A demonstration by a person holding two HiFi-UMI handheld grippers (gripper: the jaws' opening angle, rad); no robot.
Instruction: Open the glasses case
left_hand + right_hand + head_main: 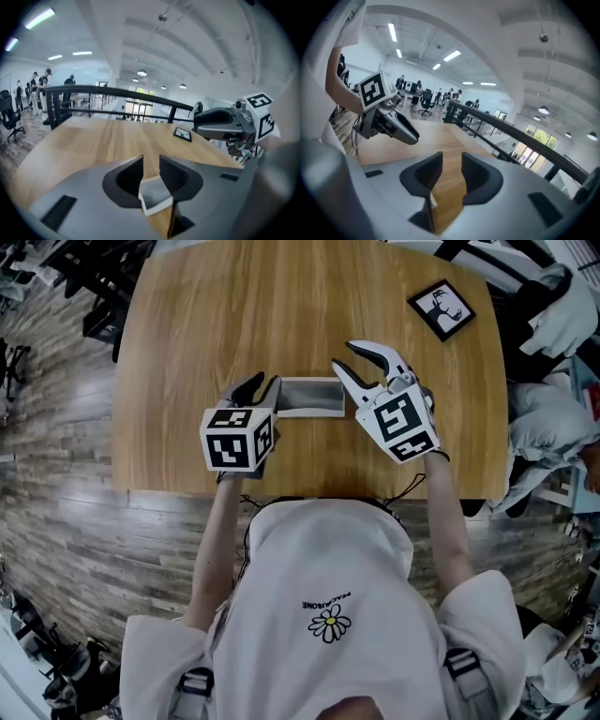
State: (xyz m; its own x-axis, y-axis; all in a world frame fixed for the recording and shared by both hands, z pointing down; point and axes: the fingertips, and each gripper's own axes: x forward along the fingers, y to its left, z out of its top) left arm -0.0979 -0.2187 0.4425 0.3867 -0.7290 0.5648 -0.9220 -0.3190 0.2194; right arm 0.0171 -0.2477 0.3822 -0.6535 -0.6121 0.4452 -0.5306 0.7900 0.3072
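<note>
While the glasses case (310, 397) lies between them, left gripper (265, 382) and right gripper (345, 355) fingers stand parted, empty.

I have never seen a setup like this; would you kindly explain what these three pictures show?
No robot here: a person holds a two-jaw tool in each hand, the left gripper and the right gripper. One picture looks down from a head camera; the other two come from cameras riding on each gripper. On the wooden table lie a grey glasses case and a small framed picture. Both grippers stand open and hold nothing; the case lies between them.
</note>
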